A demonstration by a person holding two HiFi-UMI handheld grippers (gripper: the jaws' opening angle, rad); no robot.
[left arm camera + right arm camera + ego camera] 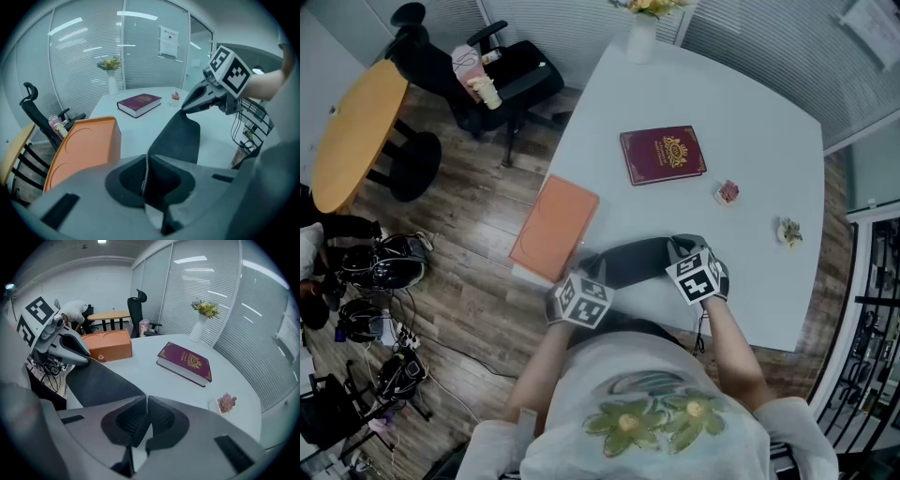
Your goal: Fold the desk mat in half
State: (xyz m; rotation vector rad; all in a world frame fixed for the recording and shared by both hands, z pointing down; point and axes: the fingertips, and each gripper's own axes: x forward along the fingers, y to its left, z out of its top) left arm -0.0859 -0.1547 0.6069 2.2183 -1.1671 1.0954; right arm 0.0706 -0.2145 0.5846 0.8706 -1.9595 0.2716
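Together, the left gripper [145, 174] and right gripper [146, 416] each hold jaws closed on an edge of a dark grey flexible desk mat [633, 261]. It spans between them over the near edge of the white rounded table [769, 169]. An orange rectangular box [555, 227] sits at the left edge.

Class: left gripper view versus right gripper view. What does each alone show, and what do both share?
Left gripper view only: the marker cube on the right tongs, and a white wall notice. Right gripper view only: the marker cube on the left tongs, and a person bent over. Both: the dark grey desk mat, maroon hardcover book, orange rectangular box, vase of yellow flowers.
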